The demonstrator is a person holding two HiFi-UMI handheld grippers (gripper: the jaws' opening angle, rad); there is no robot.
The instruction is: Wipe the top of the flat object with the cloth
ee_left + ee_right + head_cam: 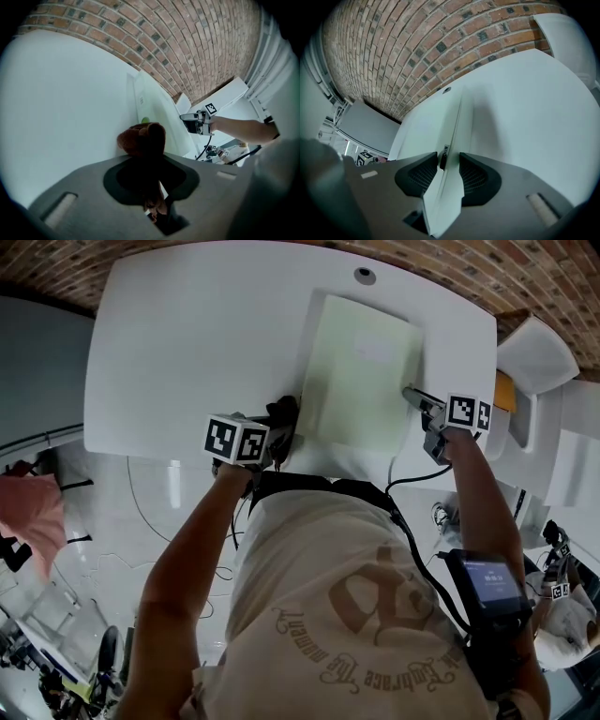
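Note:
A pale green flat board [361, 381] lies on the white table [187, 343]. My left gripper [279, 430] is at the board's near left corner, shut on a bunched brown cloth [284, 415]. In the left gripper view the cloth [143, 138] fills the jaws and hides the fingertips, and it touches the board's [157, 112] edge. My right gripper [419, 400] is shut on the board's right edge. In the right gripper view the thin board [443, 201] runs edge-on between the two pads [422, 176].
A round cable hole [364, 276] sits in the table behind the board. White furniture [536, 354] stands to the right of the table and a pink cloth [28, 512] hangs at the far left. Brick floor [525, 268] borders the table's far side.

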